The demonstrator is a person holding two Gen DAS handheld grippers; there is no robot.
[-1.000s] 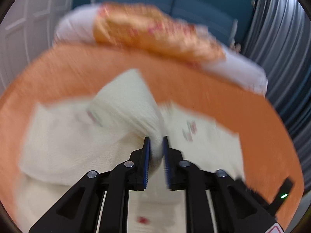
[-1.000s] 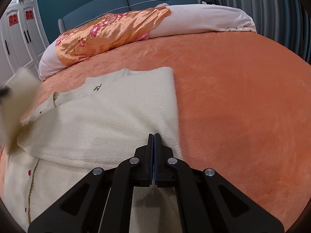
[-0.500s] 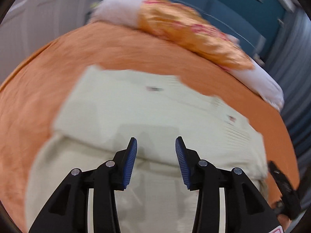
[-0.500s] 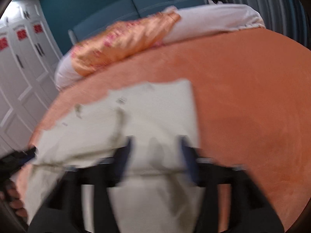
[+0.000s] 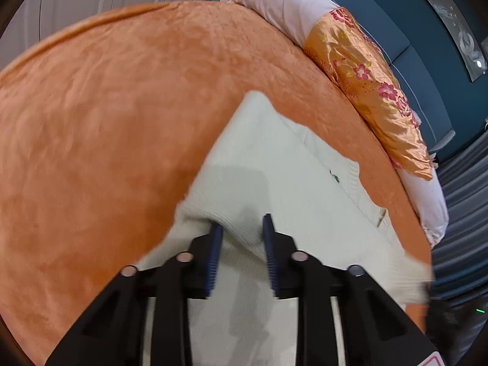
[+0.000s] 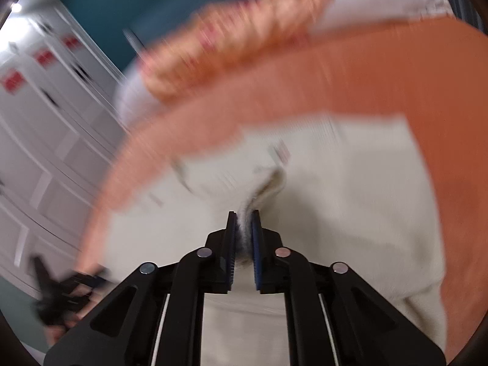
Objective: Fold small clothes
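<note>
On the orange bedspread (image 5: pixel 106 116), both grippers are closing on the cream knit sweater (image 5: pixel 274 167): left gripper (image 5: pixel 241 231) around a folded edge, right gripper (image 6: pixel 244 225) pinching a raised ridge.

The sweater (image 5: pixel 283 164) lies spread on the bed (image 5: pixel 106 106), near its foot, with open bedcover to the left of it in the left wrist view and to the right of it in the right wrist view. Behind it, at the head of the bed, a quilt (image 5: pixel 366 70) rests on a bolster (image 5: pixel 283 3), with the headboard (image 5: pixel 405 45) beyond. Wardrobe doors (image 6: pixel 45 122) stand left of the bed in the blurred right wrist view, probably along the wall.
</note>
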